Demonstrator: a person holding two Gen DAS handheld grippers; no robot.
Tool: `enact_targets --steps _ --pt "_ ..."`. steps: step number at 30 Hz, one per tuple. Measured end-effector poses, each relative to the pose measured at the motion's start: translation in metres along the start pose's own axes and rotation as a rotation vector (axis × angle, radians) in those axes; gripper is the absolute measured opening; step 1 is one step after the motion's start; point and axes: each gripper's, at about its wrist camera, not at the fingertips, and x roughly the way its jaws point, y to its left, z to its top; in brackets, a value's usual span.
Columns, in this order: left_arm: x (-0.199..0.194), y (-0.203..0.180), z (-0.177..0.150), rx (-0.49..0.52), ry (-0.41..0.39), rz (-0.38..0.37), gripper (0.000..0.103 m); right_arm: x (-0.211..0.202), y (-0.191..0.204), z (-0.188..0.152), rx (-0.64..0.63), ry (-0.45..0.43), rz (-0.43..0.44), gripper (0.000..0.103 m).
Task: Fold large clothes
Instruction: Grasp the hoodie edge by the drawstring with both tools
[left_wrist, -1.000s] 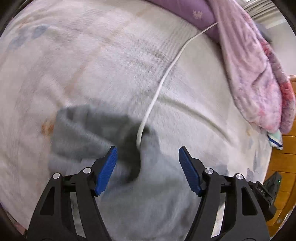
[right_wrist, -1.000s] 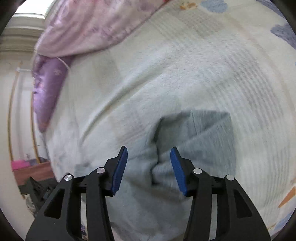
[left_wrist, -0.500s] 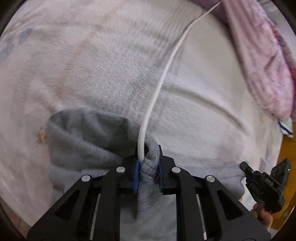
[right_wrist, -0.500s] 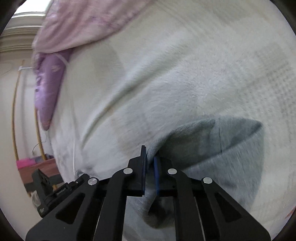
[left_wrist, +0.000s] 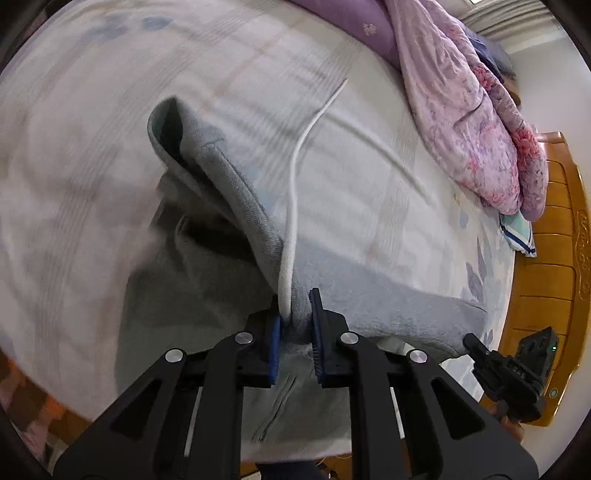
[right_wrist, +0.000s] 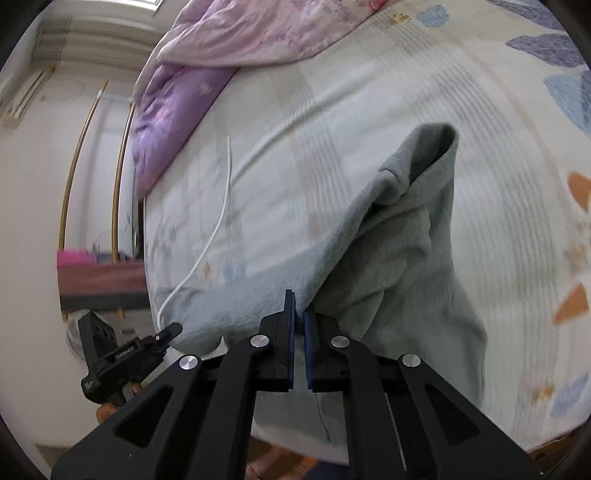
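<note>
Grey sweatshirt (left_wrist: 229, 206) hangs lifted over the bed (left_wrist: 369, 177), its fabric and white drawstring (left_wrist: 295, 177) pinched in my left tongs (left_wrist: 294, 314), another fold clamped in my right tongs (right_wrist: 300, 314); no legible writing.

No text, label, brand or number can be read with any certainty. The black gripper body (left_wrist: 517, 369) seen near the lower right edge of the left wrist view bears small pale lettering, too tiny to make out. The black gripper body (right_wrist: 118, 354) at the lower left of the right wrist view also carries a faint printed word, blurred beyond reading.
</note>
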Motion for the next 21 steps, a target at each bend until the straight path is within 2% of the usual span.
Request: enact_targets --steps 4,9,15,21 --pt "0.001 0.028 -0.049 -0.036 0.047 0.023 0.013 -0.009 0.005 -0.045 -0.045 0.027 -0.045 0.004" --pt "0.018 0.053 -0.102 -0.05 0.119 0.042 0.013 -0.007 -0.017 -0.105 0.038 0.021 -0.116 0.004" --pt "0.04 0.083 -0.14 -0.041 0.194 0.077 0.012 0.01 -0.048 -0.168 0.127 0.032 -0.202 0.004" --pt "0.06 0.107 -0.16 -0.024 0.247 0.12 0.012 0.033 -0.071 -0.201 0.18 0.052 -0.263 0.004"
